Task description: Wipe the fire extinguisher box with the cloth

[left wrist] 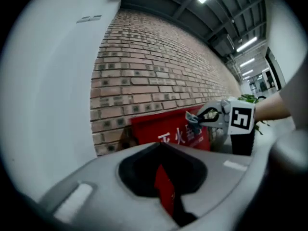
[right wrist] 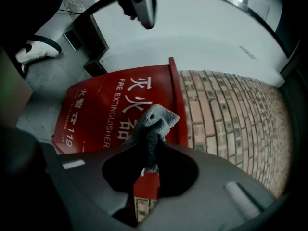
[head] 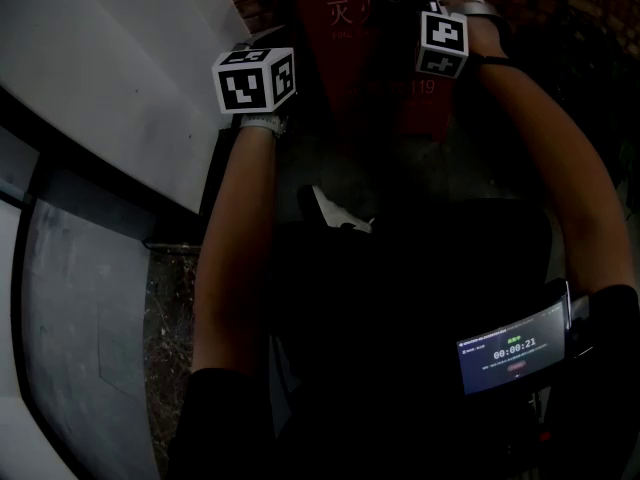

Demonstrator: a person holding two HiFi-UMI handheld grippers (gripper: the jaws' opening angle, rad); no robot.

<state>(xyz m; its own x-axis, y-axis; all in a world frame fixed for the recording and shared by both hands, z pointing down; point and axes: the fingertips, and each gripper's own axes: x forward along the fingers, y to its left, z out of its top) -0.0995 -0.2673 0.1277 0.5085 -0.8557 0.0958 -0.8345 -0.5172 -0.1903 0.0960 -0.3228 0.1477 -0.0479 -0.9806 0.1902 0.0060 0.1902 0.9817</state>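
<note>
Tongs of the right gripper [right wrist: 147,165] are clamped on a crumpled grey woven cloth [right wrist: 153,124], whose bunched end sticks out past the tips. That bunch sits over the front of the red metal fire extinguisher box [right wrist: 110,109], close to the front's edge beside the wall and next to the white Chinese characters and the "FIRE EXTINGUISHER" lettering. Whether the cloth actually presses on the red face cannot be told.

The left gripper's tongs [left wrist: 163,177] are drawn together to a thin slit with nothing between them; only a sliver of the red box shows through. They point at the box from the side, well short of it.

In the head view both forearms reach forward. The two black-and-white marker cubes, left [head: 255,78] and right [head: 442,43], are raised in front of the box, the right one nearer its lettering.

The box stands against a red-and-tan brick wall [right wrist: 231,114]. A smooth white curved wall panel [left wrist: 53,81] adjoins the bricks on the far side. A white shoe [right wrist: 36,49] rests on the grey floor [right wrist: 48,85] before the box. A lit phone screen [head: 512,348] showing a timer sits low at the right of the head view.
</note>
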